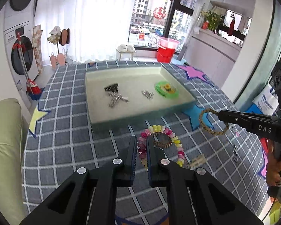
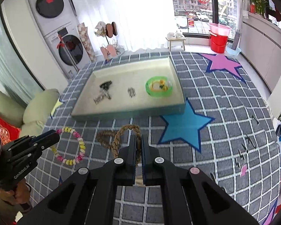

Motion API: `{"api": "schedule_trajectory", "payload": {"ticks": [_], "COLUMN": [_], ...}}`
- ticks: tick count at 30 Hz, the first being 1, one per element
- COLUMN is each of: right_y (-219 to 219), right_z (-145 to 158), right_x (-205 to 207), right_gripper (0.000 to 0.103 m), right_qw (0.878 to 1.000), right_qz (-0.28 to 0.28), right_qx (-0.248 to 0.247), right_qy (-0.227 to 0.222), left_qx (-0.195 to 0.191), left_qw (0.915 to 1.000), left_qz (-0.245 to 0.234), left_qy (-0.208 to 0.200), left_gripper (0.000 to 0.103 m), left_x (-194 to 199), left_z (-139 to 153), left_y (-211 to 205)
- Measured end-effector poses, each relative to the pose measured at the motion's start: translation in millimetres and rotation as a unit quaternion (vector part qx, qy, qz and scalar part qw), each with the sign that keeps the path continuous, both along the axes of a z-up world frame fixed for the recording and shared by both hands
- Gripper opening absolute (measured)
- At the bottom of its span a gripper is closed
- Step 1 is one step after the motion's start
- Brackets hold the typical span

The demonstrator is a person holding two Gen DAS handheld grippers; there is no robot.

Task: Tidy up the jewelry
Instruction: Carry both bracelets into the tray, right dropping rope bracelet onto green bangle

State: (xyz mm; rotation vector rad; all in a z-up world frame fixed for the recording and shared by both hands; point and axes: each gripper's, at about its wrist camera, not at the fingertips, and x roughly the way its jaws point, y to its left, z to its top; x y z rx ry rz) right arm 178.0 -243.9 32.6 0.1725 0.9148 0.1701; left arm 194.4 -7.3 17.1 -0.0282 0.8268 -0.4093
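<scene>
A cream tray (image 1: 179, 86) (image 2: 176, 71) sits on a grey checked rug and holds a green bangle (image 1: 166, 89) (image 2: 158, 86), a black clip and silver pieces. My left gripper (image 1: 141, 138) (image 2: 55, 133) is shut on a pink and yellow bead bracelet (image 1: 170, 133) (image 2: 80, 144) just in front of the tray. My right gripper (image 2: 138, 137) (image 1: 218, 113) is shut on a tan braided rope bracelet (image 2: 119, 134) (image 1: 204, 123), held above the rug. A brown bead bracelet (image 1: 163, 143) (image 2: 105, 136) lies on the rug between them.
A small tan clip (image 1: 197, 160) lies on the rug right of my left gripper. A green sofa cushion (image 1: 3, 140) is at the left. Washing machines (image 2: 65, 43), a red bucket (image 2: 218, 41) and a stool (image 2: 176, 41) stand beyond the rug.
</scene>
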Motion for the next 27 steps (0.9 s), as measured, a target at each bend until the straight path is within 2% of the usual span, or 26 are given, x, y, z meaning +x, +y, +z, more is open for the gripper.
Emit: {"api": "schedule_trajectory", "payload": {"ticks": [13, 27], "right_y": [0.3, -4.6], "right_z": [17.8, -6.1], "right_x": [65.0, 127.7], "right_gripper": [0.005, 0.005], "right_qw": [1.000, 0.999], "right_qz": [-0.011, -0.031], "right_qx": [0.001, 0.012], "right_qy": [-0.015, 0.001], "left_qx": [-0.006, 0.005], "left_qw": [0.9995, 0.9992], "left_qz": [0.022, 0.037], "left_qy": [-0.021, -0.012], "left_gripper": [0.024, 0.024], "left_x": [60.3, 115.8], "left_z": [16.8, -2.1], "left_y": [4.1, -11.6]}}
